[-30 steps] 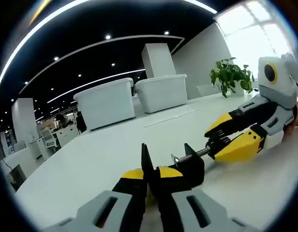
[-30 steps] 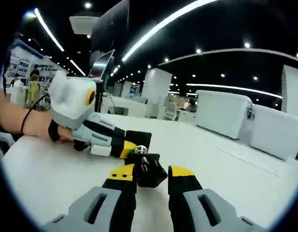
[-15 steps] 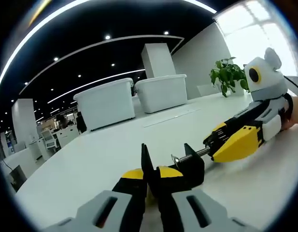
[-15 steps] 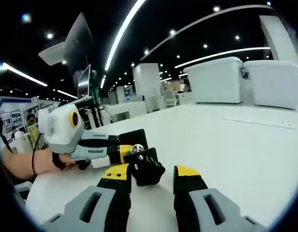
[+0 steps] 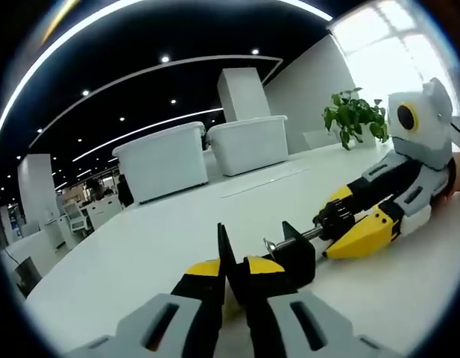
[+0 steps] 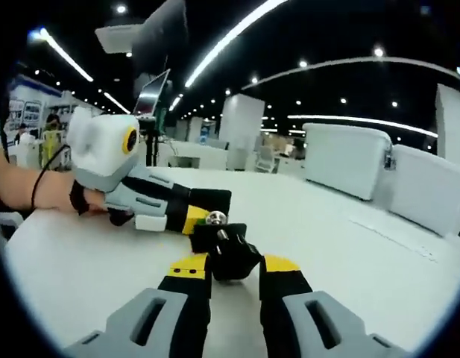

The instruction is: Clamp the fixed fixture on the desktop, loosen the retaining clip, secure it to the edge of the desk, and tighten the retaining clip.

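Item: black clamp fixture (image 5: 278,261), matte, C-shaped, lying on the smooth white desktop (image 5: 140,253). Your left gripper (image 5: 231,277), yellow-tipped with grey ribbed bodies, has its jaws pressed together on the fixture's upright black plate. A bright metal threaded screw (image 5: 297,239) runs from the frame to a lobed black knob (image 6: 228,257); your right gripper (image 6: 235,270) has its jaws closed around that knob. Two glossy white lidded bins (image 5: 207,153) and a leafy potted plant (image 5: 355,115) stand beyond.
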{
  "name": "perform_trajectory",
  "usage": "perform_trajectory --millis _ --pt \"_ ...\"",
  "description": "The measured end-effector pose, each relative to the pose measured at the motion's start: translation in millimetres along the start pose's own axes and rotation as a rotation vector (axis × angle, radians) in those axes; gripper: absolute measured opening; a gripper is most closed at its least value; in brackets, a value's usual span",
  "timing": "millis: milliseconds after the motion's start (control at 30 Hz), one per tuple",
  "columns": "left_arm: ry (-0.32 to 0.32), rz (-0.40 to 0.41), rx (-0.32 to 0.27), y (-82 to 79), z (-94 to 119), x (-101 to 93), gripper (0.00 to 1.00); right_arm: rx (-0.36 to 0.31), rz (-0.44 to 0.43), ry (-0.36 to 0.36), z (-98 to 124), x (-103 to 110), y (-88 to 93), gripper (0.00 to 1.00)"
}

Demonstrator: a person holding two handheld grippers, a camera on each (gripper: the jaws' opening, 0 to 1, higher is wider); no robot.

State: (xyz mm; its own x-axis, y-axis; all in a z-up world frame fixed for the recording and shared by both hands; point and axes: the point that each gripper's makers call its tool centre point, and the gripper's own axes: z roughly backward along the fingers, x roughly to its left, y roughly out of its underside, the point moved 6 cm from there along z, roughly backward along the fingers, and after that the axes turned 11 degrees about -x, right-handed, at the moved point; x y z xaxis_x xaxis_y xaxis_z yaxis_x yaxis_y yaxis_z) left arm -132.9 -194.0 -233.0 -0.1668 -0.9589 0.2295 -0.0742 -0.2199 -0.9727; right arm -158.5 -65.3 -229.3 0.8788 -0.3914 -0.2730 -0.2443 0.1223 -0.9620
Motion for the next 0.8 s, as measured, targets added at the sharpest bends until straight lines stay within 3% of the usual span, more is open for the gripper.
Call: perform_trajectory --millis 100,233,467,533,633,800 --pt "0.0 -0.004 -0.001 -0.2 0 -0.3 0.1 0.002 0.092 0.001 0 3 -1.5 0.23" --pt "0.001 -0.004 -0.002 -0.3 0 -0.1 0.1 0.002 0.085 0.005 0 5 -2.7 0.23" --pt "0.001 -0.001 -0.002 0.0 0 0.1 0.1 0.031 -0.212 0.018 5 2 0.8 0.24" --pt "0.001 -0.001 -0.002 0.0 0 0.2 0.1 0.005 -0.309 0.006 6 1 -3.0 0.25" --pt "0.001 0.0 -0.002 0.0 0 0.4 0.1 -0.047 -0.382 0.029 8 -6 -8.7 0.28" --pt "0.002 0.001 -0.002 -0.1 0 0.7 0.1 -0.044 -0.437 0.018 7 -7 -8.1 0.3"
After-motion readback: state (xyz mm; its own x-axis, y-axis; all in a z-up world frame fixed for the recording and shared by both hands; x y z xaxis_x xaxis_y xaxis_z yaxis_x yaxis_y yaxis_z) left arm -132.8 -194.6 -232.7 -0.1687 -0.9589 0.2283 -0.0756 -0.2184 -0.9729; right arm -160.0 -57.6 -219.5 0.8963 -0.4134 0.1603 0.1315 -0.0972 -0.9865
